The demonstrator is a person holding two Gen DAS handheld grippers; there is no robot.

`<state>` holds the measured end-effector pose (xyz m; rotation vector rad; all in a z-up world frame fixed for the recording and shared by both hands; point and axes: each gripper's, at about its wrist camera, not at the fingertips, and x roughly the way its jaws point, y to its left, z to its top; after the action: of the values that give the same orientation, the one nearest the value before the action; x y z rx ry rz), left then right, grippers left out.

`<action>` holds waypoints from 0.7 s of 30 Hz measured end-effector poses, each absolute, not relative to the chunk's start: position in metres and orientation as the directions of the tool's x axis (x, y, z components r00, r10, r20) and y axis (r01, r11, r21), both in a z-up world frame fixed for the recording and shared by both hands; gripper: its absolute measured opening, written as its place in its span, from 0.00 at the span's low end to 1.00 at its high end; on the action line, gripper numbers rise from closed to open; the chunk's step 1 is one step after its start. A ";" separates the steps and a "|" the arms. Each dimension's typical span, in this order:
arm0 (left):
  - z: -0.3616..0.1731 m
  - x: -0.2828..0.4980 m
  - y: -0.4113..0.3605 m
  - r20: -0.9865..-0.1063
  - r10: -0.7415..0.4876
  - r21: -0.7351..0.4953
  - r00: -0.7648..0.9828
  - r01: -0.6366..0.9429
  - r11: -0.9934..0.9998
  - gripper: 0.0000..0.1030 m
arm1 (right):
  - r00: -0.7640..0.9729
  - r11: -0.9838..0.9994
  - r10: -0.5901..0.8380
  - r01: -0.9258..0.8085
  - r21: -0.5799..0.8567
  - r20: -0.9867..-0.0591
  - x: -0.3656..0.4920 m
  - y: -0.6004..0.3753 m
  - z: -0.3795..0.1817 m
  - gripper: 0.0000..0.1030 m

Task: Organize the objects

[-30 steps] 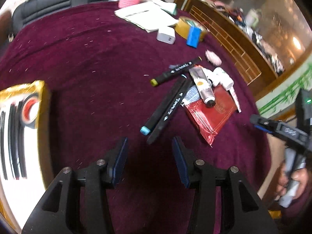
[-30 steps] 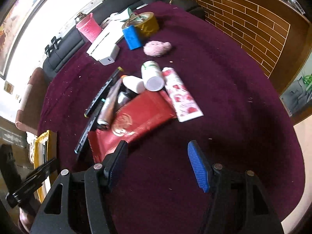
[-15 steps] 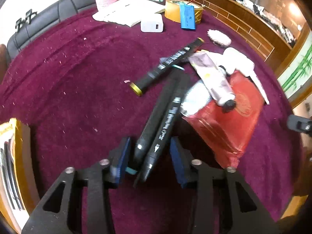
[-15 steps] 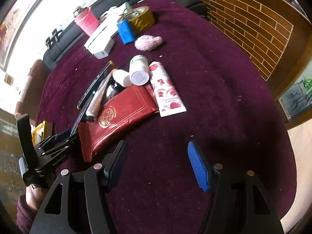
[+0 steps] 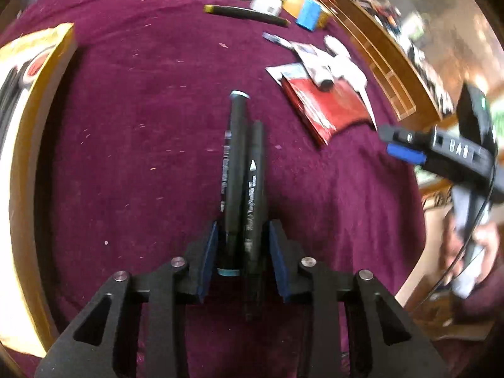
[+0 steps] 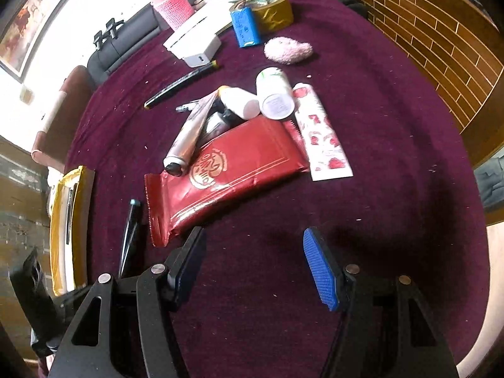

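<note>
Left wrist view | left tool (image 5: 241, 249) just closed on two black markers (image 5: 244, 170), now lifted | right tool (image 6: 253, 264) wide, empty | next: yellow box (image 5: 47, 63) left of tool.

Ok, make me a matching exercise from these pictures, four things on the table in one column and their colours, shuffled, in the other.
Things:
1. snack packet
2. battery pack
3. cup sleeve
4. tape roll

Colours:
A. blue
B. gold
C. red
D. pink

Pairs: 1-C, 2-A, 3-D, 4-B
</note>
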<state>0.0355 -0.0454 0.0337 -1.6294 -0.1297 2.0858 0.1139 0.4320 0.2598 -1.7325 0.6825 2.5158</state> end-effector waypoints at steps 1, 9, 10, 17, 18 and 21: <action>0.036 0.032 -0.049 -0.887 0.422 -0.358 -0.187 -0.298 -0.885 0.30 | -0.386 -0.904 -0.236 -0.249 0.347 -0.892 0.113 0.430 0.259 0.57; 0.040 0.019 -0.047 -0.895 0.381 -0.311 -0.233 -0.290 -0.905 0.30 | -0.360 -0.920 -0.259 -0.192 0.342 -0.897 0.112 0.405 0.256 0.57; 0.036 0.019 -0.043 -0.907 0.351 -0.277 -0.232 -0.300 -0.913 0.30 | -0.357 -0.921 -0.259 -0.188 0.341 -0.897 0.113 0.403 0.256 0.57; 0.029 0.026 -0.013 -0.932 0.216 -0.077 -0.292 -0.420 -0.904 0.32 | -0.358 -0.929 -0.242 -0.181 0.322 -0.902 0.116 0.399 0.256 0.57; 0.028 0.026 -0.007 -0.930 0.196 -0.044 -0.311 -0.436 -0.899 0.32 | -0.356 -0.928 -0.243 -0.184 0.323 -0.902 0.116 0.400 0.255 0.57; 0.027 0.022 0.001 -0.932 0.173 -0.007 -0.319 -0.461 -0.887 0.32 | -0.353 -0.926 -0.247 -0.188 0.327 -0.902 0.117 0.401 0.253 0.57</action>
<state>0.0216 0.0008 0.0273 -1.5364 0.3677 2.2426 0.1166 0.4010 0.2532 -1.8066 0.6076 2.5435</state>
